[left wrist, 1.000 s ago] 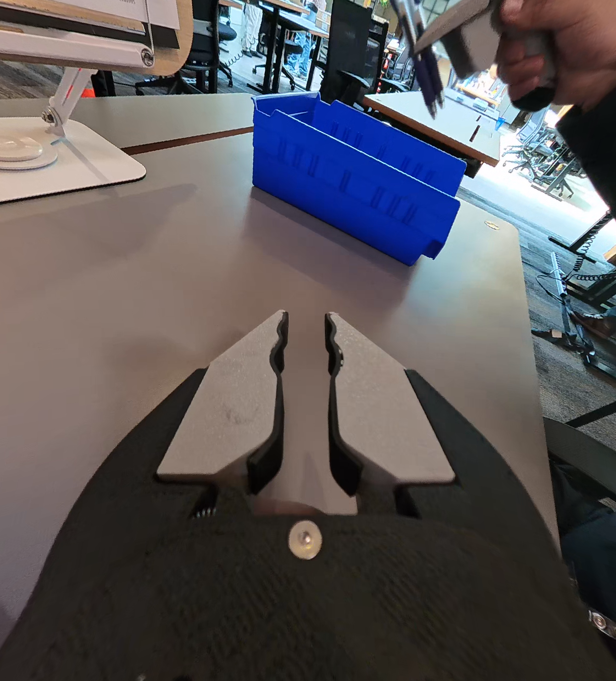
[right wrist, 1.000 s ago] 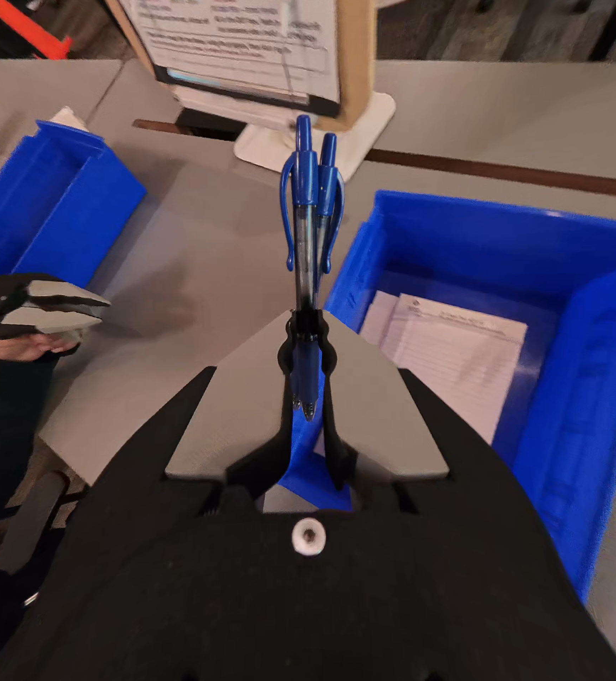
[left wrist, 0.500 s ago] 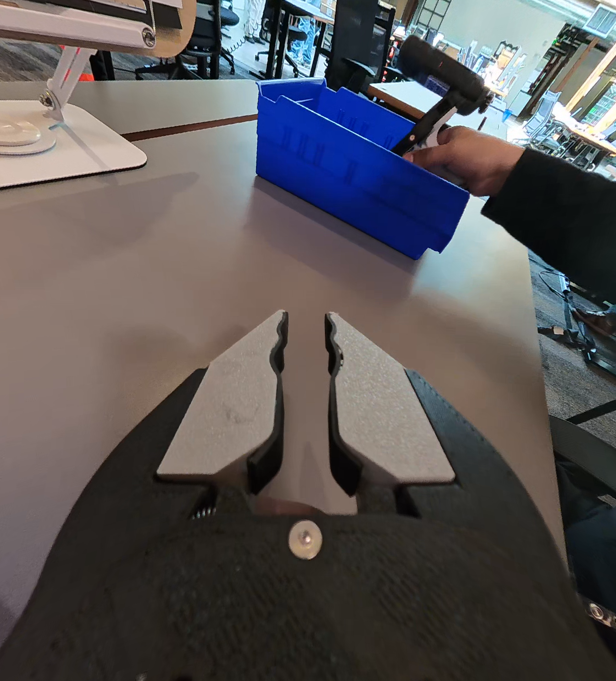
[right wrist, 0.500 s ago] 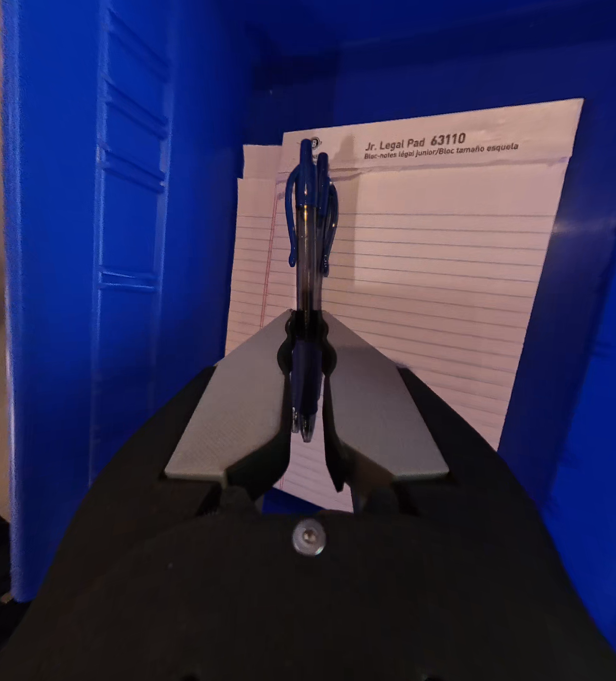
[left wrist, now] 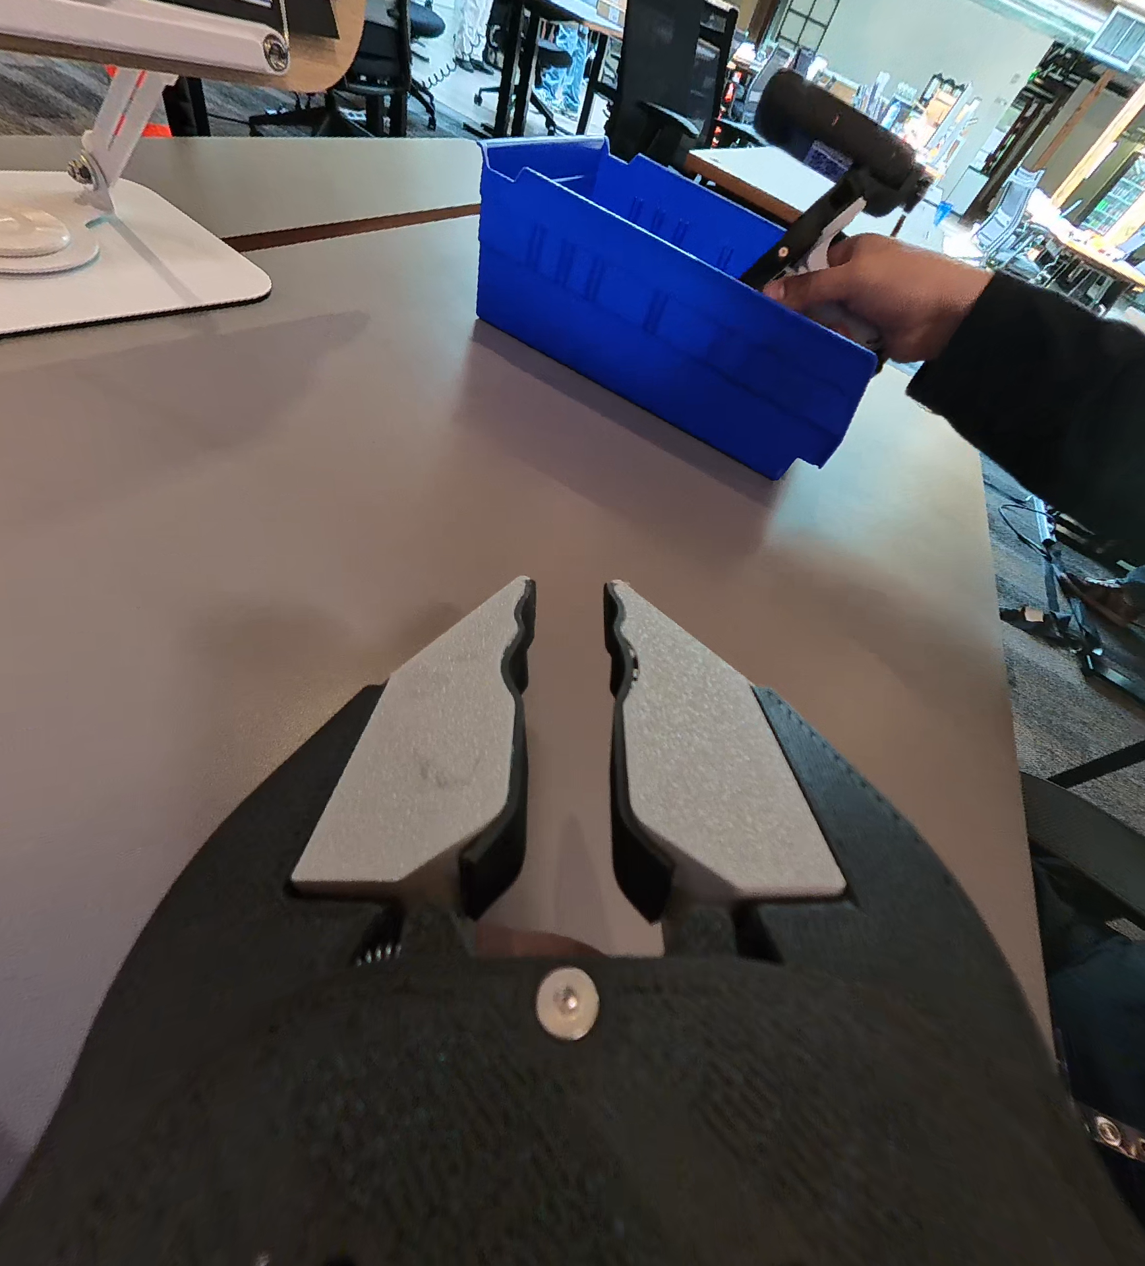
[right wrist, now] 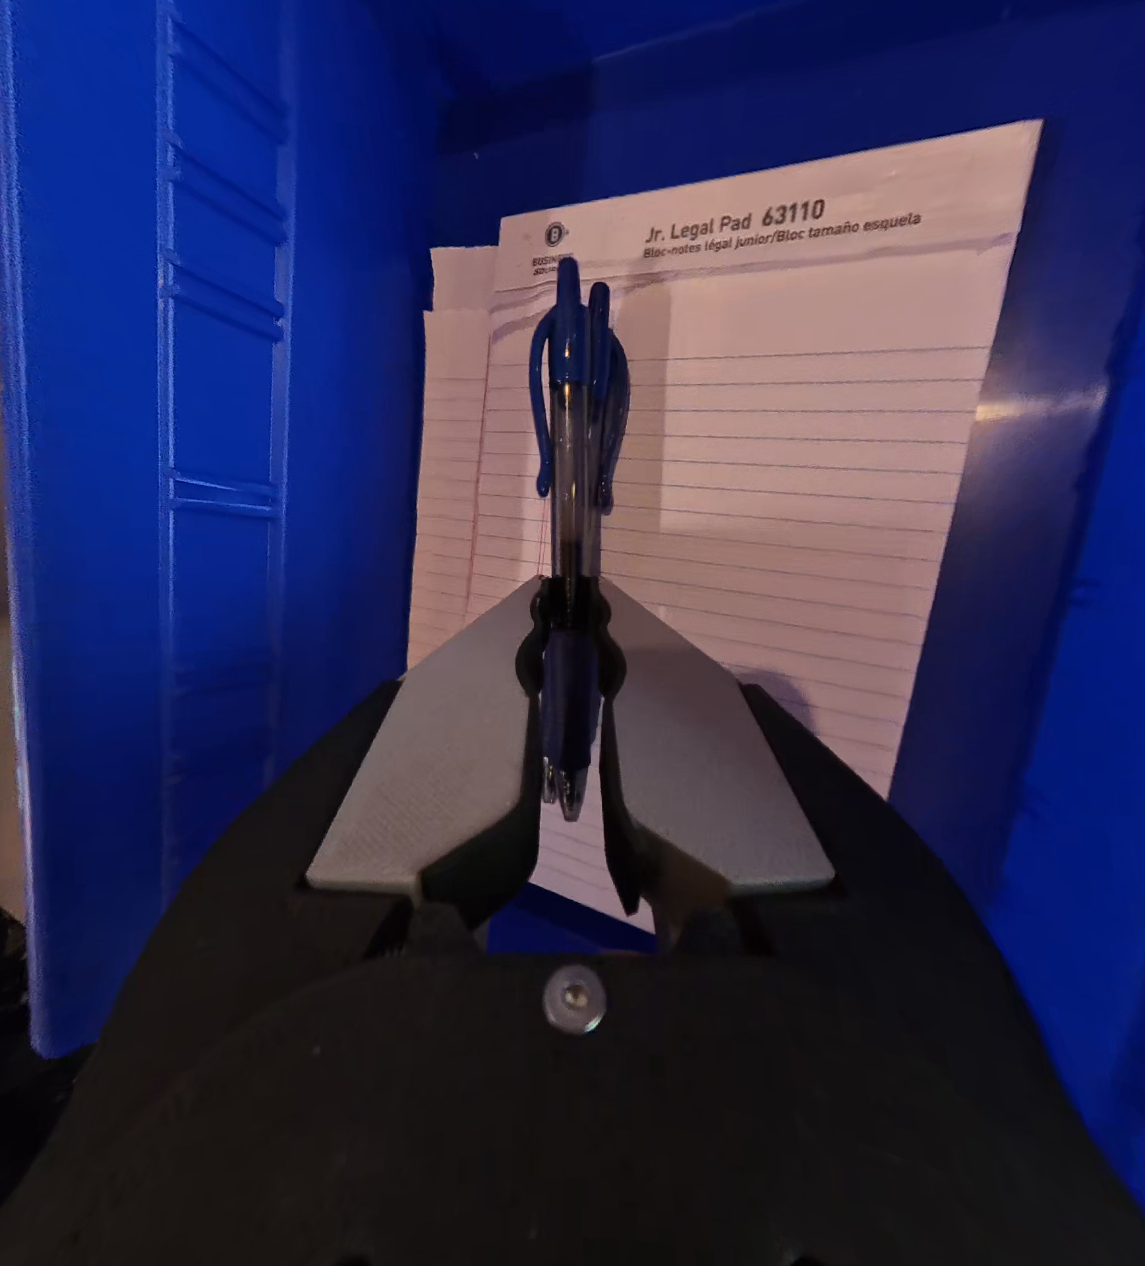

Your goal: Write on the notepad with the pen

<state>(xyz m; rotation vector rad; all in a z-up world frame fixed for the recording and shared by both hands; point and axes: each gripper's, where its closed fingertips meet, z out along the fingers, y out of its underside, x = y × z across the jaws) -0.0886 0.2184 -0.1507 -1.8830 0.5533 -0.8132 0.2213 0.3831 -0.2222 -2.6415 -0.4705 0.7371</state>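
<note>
Left wrist view: my left gripper [left wrist: 569, 603], jaws narrowly parted and empty, over the grey tabletop [left wrist: 282, 479]. Blue bin [left wrist: 658, 322] ahead; a hand [left wrist: 877, 301] reaches into it.

Right wrist view: my right gripper [right wrist: 571, 596] clamps two blue pens [right wrist: 573, 438], caps forward, inside the bin [right wrist: 213, 411]. White lined notepad [right wrist: 795, 466] lies on the bin floor just beyond.

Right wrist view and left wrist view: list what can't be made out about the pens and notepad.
- Right wrist view: lower notepad hidden behind the right gripper and pens.
- Right wrist view: whether the pen ends touch the paper cannot be told.
- Left wrist view: pens and notepad hidden by the blue bin wall.
- Left gripper: nothing hidden, open, empty.
</note>
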